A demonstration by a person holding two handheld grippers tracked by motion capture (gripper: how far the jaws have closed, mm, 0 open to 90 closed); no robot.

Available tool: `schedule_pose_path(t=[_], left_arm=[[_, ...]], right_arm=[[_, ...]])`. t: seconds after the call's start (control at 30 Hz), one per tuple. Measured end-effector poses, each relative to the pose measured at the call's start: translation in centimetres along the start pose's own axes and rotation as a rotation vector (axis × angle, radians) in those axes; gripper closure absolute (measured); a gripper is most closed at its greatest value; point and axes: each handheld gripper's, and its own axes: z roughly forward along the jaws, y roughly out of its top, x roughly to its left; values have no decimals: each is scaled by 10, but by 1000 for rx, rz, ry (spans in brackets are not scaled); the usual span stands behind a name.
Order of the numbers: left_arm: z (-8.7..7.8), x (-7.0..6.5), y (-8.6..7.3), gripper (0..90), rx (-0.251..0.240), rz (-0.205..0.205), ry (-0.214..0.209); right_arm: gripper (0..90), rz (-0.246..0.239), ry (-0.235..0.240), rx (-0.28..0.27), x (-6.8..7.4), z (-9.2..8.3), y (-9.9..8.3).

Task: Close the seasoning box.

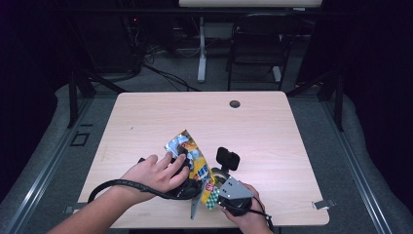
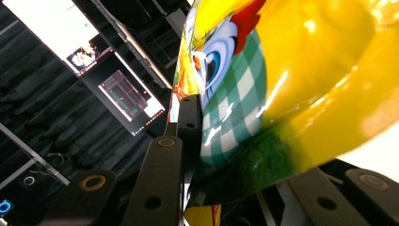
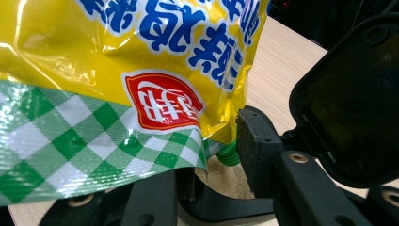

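The snack bag lies near the front edge of the table, between both hands. The left gripper pinches its glossy, checked lower part; the right gripper has the bag's corner between its jaws, though whether the pads press cannot be told. The foil looks light, crinkly and slippery, best taken at the flat sealed edges.

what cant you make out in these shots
- Whether the left gripper pinches the snack bag: in the high view the left hand covers its jaws; in the left gripper view the bag hides the pads.
- Whether the right gripper presses the bag: in the right gripper view the bag covers the left jaw.
- The bag's contents: the wrapper is opaque.
- The bag's full print: cut off by the frame edges in both gripper views.
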Motion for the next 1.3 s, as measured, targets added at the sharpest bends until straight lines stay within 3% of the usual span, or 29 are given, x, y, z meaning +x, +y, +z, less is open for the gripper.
schedule_pose_path(t=[1.3], left_arm=[[-4,4,2,799,7,33,11]], right_arm=[[688,6,1,-5,1,0,0]])
